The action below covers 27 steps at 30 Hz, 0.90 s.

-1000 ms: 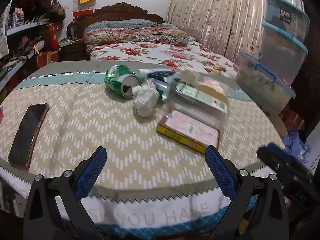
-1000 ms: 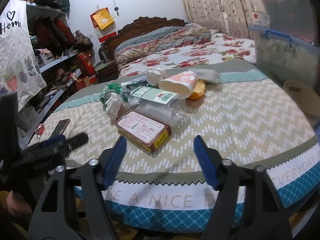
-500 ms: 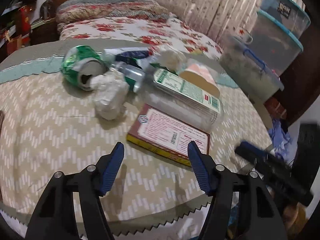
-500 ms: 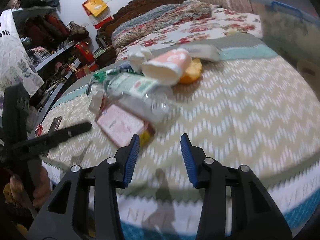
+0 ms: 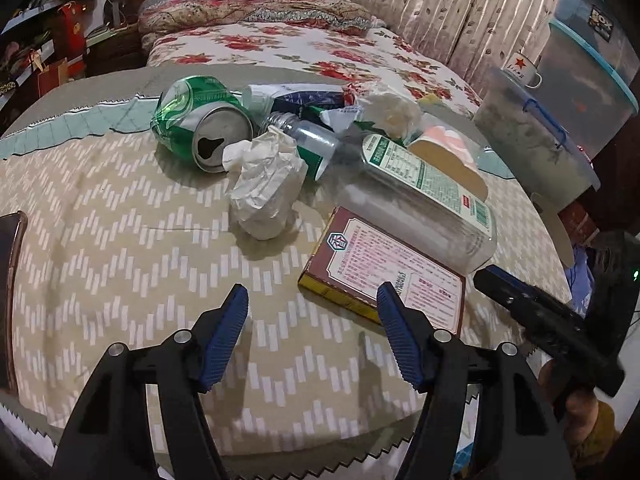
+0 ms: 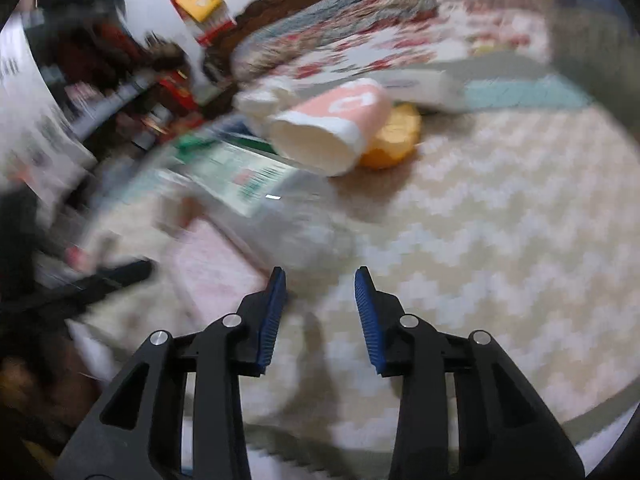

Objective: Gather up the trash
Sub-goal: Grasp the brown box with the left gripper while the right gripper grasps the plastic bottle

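Trash — crushed green can, crumpled tissue, clear bottle, flat box — lies heaped toward the table's far edge, nothing collected yet. The left gripper hovers half-open and empty near the box. The right gripper, jaws just narrowing, holds nothing.

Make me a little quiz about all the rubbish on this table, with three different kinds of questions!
1. True or false: the green can stands upright.
2. What lies right in front of the can's opening? A) crumpled tissue B) a spoon C) a shoe
3. Fill in: the clear bottle lies partly on the flat ____.

Key:
1. False, it lies on its side, dented.
2. A
3. box
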Motion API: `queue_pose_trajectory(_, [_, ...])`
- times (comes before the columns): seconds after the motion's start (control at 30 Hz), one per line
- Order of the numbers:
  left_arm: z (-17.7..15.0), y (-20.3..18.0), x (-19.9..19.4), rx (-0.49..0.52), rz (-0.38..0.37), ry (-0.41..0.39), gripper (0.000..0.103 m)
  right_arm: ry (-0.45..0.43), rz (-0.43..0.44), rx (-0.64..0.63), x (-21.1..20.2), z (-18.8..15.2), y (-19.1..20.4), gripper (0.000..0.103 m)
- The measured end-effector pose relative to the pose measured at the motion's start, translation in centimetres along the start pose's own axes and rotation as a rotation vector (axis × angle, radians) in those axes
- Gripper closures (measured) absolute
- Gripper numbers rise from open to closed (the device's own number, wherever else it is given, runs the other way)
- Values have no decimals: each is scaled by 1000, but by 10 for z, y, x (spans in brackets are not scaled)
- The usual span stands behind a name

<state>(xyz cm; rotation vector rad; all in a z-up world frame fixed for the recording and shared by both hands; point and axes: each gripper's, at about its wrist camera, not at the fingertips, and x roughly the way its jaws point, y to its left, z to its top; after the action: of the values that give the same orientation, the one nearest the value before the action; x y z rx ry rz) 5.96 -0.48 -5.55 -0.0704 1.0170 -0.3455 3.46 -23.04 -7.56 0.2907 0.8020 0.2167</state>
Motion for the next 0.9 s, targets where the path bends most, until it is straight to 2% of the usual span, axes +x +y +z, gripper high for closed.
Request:
queue_pose_trajectory(0.03, [0,0,1,-1,0,4,39,-4,-37,-30,2,0,4,65])
queue_pose_trajectory(0.13, [0,1,5,-4,-7,16,37,38,-43,-93,12,-2,20,66])
queue_pose_trajectory(0.17, [0,1,7,-4,-6,21,33,58,4,-131,12,-5,32,66])
queue_pose_trajectory(0.2, [2,0,8,-4,-2,23,31,96,112,-136,13,-9,43,66])
queue_pose_trajectory(0.27, [5,0,6,-8,9,13,24,128,233,-154,9,-17,59,66])
queue_pose_trajectory(0.33, [7,-5,6,1,17,-4,20,79,188,-172,0,-15,58,65])
queue_pose_trajectory(0.4, [7,-10,6,19,34,-10,15,16,127,-121,-10,-6,40,65])
queue_pose_trajectory(0.43, [7,-13,8,29,44,-8,13,-5,112,-101,-13,-3,35,58])
queue_pose_trajectory(0.47, [8,-20,14,50,57,3,13,-36,91,-79,-18,1,27,41])
queue_pose_trajectory(0.5, [8,-24,18,66,66,12,13,-68,75,-69,-22,5,23,35])
queue_pose_trajectory(0.57, [7,-34,26,103,96,33,13,-99,67,-90,-23,15,20,32])
queue_pose_trajectory(0.63, [2,-37,30,123,106,40,13,-86,66,-130,-13,25,20,32])
queue_pose_trajectory(0.7, [-2,-36,34,133,117,56,19,-64,83,-180,-1,34,26,32])
queue_pose_trajectory(0.73, [-4,-34,35,131,110,64,28,-57,88,-206,3,37,26,32])
queue_pose_trajectory(0.77, [-6,-30,32,125,89,63,32,-51,81,-243,10,39,31,31])
queue_pose_trajectory(0.8, [-8,-28,30,125,83,59,34,-49,59,-270,16,39,36,33])
queue_pose_trajectory(0.87, [-11,-22,24,138,77,55,39,-27,61,-287,23,35,41,77])
queue_pose_trajectory(0.9, [-14,-19,20,144,70,54,40,-9,95,-278,20,31,40,80])
